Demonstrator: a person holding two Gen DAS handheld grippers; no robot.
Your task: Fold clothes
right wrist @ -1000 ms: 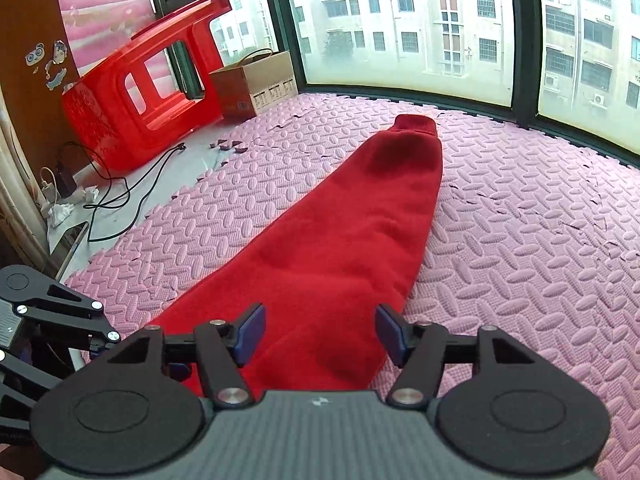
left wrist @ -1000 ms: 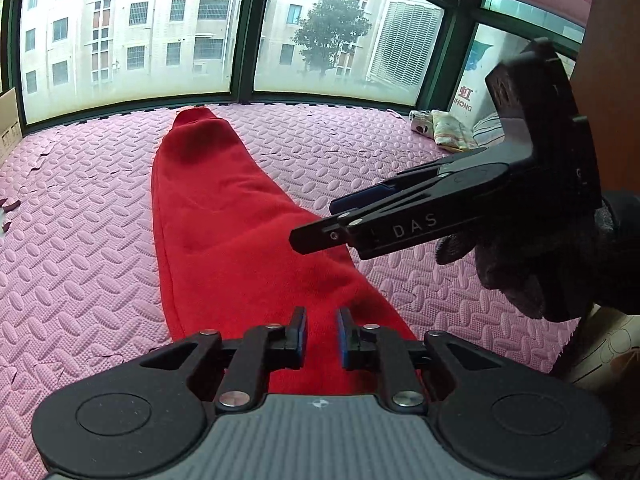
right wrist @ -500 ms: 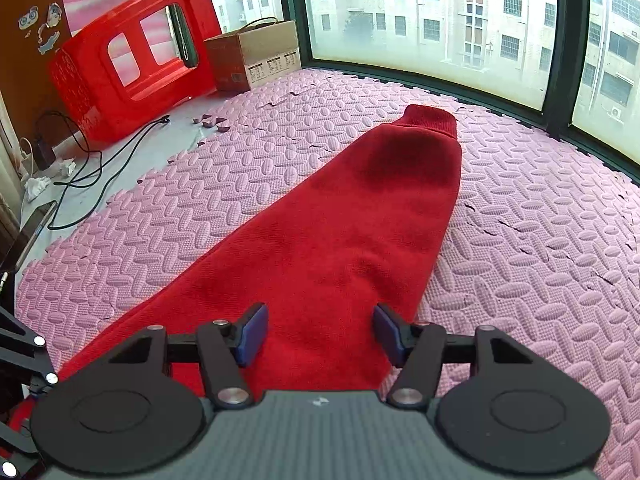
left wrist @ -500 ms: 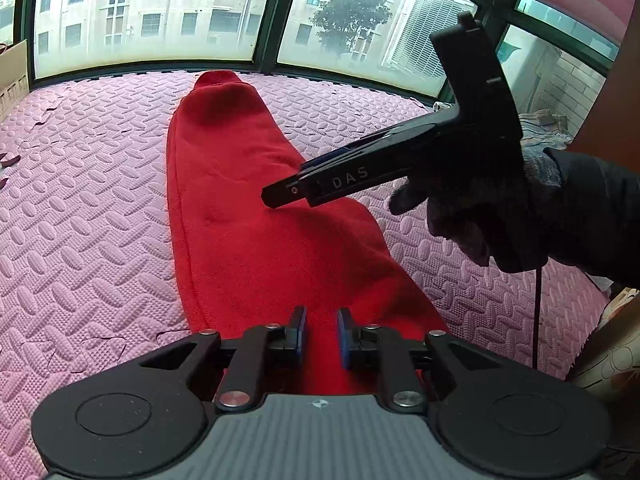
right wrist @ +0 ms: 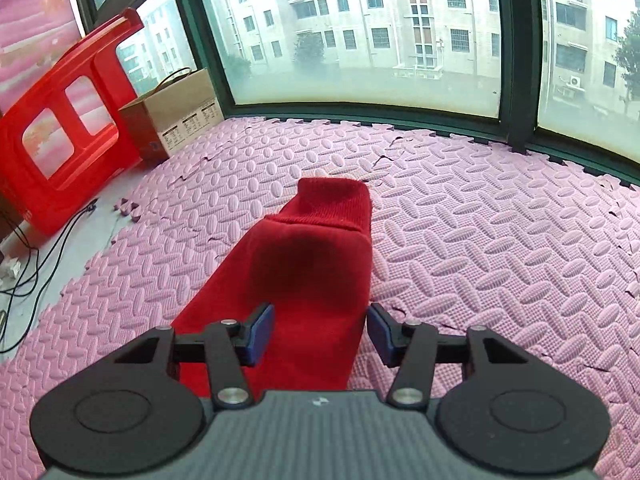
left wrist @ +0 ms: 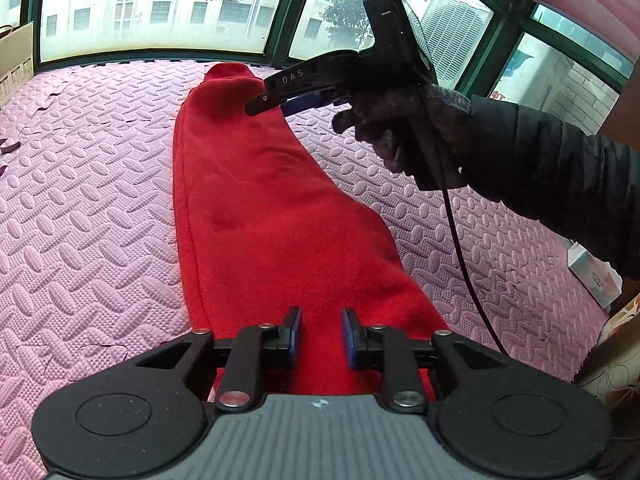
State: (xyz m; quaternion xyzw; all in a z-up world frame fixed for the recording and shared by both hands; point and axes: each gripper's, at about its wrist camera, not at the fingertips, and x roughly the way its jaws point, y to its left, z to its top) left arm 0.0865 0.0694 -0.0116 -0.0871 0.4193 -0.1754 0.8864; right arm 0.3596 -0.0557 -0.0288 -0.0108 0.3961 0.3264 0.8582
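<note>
A red knitted garment (left wrist: 256, 208) is lying stretched in a long narrow strip on the pink foam mat (left wrist: 80, 184), running from the bottom centre of the left wrist view up to the upper centre, where its ribbed cuff (right wrist: 334, 202) is ending. It is looking soft, thick and limp, so it will probably sag and drape when lifted, and it is not slippery or fragile. A good place to take hold is, in my judgement, the ribbed cuff or the thick side edge, where the cloth is firmer.

The left gripper (left wrist: 320, 336) is hanging low over the near end of the garment with its fingers set a little apart and nothing between them. The right gripper (right wrist: 320, 334) is hovering over the narrow part near the cuff, fingers spread wide across the width of the cloth and empty. In the left wrist view it is appearing in the upper centre, held by a gloved hand (left wrist: 400, 128).

A cardboard box (right wrist: 180, 116) is standing in the upper left of the right wrist view, beside a red plastic stool (right wrist: 68, 136); its contents are not visible, perhaps it is empty.
</note>
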